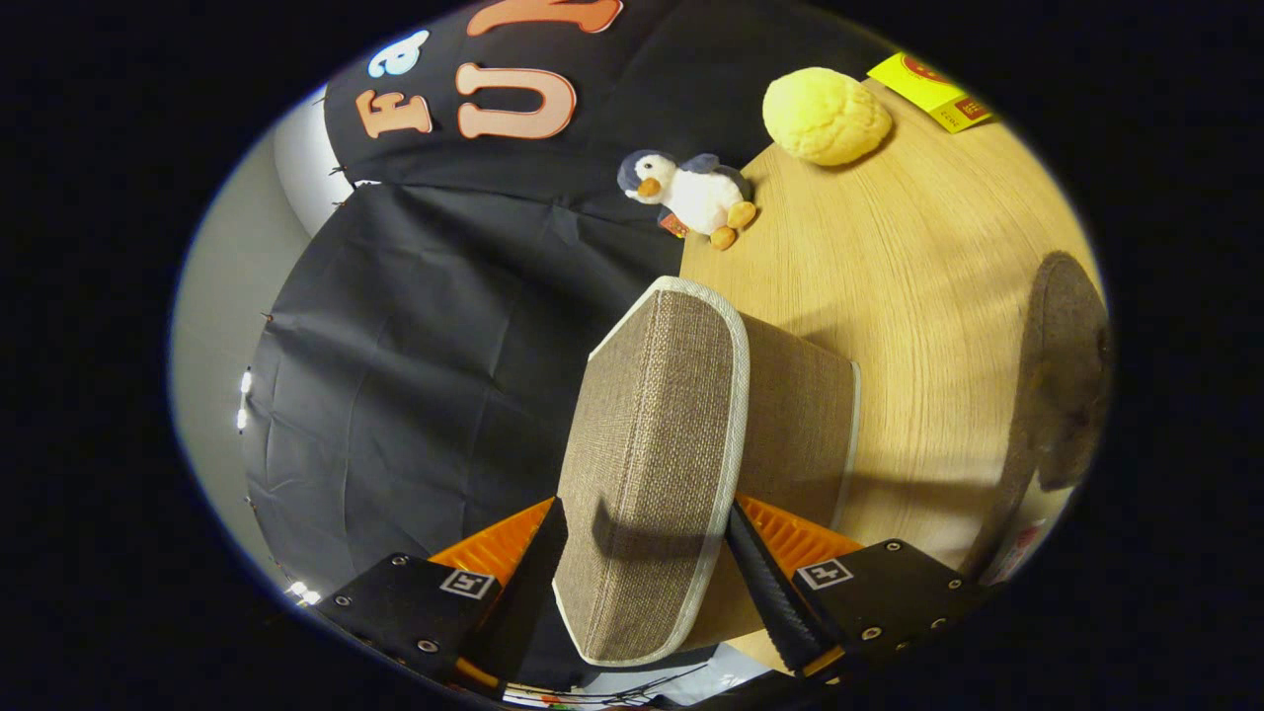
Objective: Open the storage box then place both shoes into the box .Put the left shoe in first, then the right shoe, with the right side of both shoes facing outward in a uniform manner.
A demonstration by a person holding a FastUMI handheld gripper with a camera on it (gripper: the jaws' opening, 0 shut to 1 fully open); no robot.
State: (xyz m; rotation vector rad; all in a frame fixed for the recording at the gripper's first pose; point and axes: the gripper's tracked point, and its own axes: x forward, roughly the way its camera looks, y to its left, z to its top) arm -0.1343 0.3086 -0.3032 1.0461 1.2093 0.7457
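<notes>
While the gripper (647, 538) pinched the fabric lid (652, 464) of the storage box (795, 425) between both fingers, the box sat just beyond on the wooden table (918, 267), with a plush penguin (691, 193) and yellow sponge (825, 116) farther off.

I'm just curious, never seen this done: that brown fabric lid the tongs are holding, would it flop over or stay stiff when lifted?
The lid probably stays fairly stiff: it stands flat and straight between the tongs, with no sag. Its woven cloth looks rough, so it likely won't slip. It seems light, being a thin panel with piped edging.
</notes>
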